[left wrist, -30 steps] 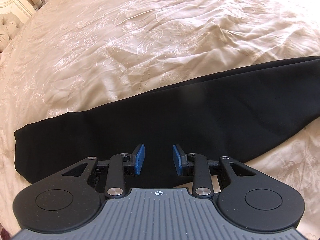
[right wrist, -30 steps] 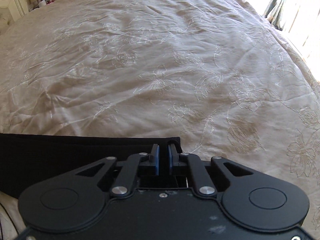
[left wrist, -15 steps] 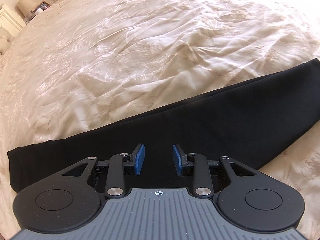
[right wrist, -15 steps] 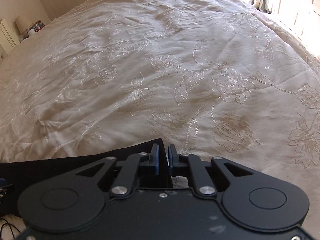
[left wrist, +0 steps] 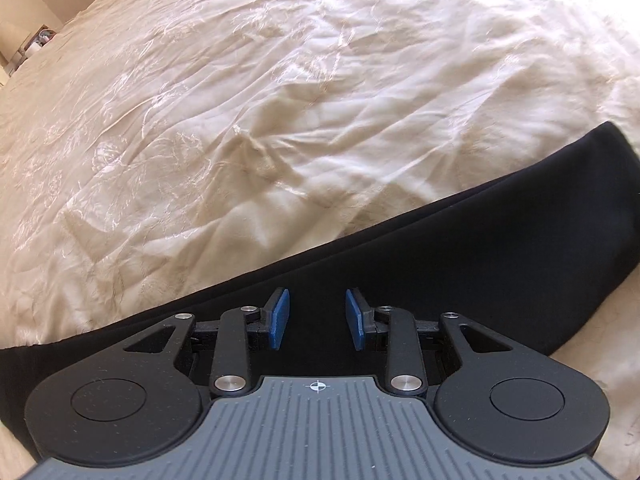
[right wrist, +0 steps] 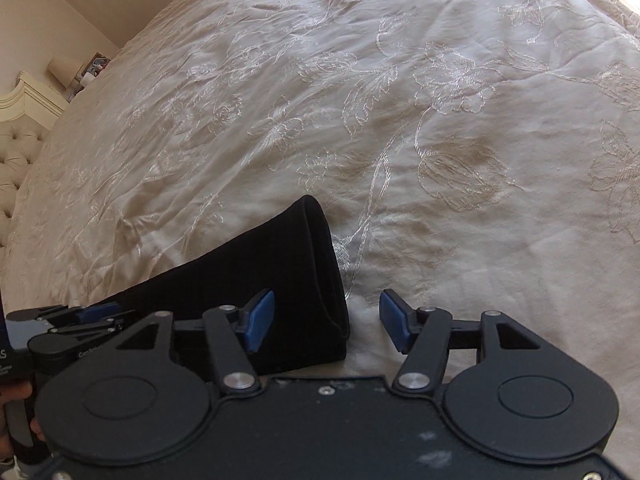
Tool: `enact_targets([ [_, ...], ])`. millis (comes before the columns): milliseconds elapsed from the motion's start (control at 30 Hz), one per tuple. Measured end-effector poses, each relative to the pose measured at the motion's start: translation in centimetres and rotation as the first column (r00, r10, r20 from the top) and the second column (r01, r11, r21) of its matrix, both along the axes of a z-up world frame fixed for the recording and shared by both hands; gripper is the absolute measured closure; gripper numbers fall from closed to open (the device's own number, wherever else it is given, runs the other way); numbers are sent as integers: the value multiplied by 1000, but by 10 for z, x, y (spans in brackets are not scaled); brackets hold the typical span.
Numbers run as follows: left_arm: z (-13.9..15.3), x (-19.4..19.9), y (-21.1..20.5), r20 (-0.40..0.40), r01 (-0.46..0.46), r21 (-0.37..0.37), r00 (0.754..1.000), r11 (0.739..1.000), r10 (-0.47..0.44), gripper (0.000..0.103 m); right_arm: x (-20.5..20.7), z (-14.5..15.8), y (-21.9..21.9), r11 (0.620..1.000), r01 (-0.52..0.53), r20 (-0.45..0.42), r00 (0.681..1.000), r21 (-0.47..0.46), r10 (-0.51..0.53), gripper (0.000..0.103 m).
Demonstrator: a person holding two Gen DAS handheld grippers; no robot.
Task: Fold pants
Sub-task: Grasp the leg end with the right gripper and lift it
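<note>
Cream bedspread [right wrist: 440, 140] (embroidered) bears black pants [right wrist: 272, 280]; right gripper [right wrist: 327, 322] fingers just opened wide, left gripper [left wrist: 317, 319] part-open, both empty

both wrist views steep, close, sharing pants [left wrist: 440, 264]

I see a cream bedspread [right wrist: 440, 128] w/ floral embroidery, wrinkled, filling most of both views, a tufted headboard [right wrist: 18, 152] w/ white carved frame far left in my right-wrist view, a lamp shade [right wrist: 64, 70] + small blurry clutter by the beige wall [right wrist: 80, 4].
</note>
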State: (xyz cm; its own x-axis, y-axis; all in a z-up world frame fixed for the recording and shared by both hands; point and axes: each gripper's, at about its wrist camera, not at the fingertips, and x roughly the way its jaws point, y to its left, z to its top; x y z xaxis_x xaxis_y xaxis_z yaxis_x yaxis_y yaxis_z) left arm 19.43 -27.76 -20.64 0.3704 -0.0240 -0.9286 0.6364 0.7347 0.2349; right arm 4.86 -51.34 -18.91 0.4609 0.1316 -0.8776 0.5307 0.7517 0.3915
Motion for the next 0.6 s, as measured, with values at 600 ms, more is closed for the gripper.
enact_targets([
  [600, -24, 11, 5, 43, 37, 88, 998, 995, -41, 71, 10, -45, -2, 969, 7, 64, 998, 246, -23, 57],
])
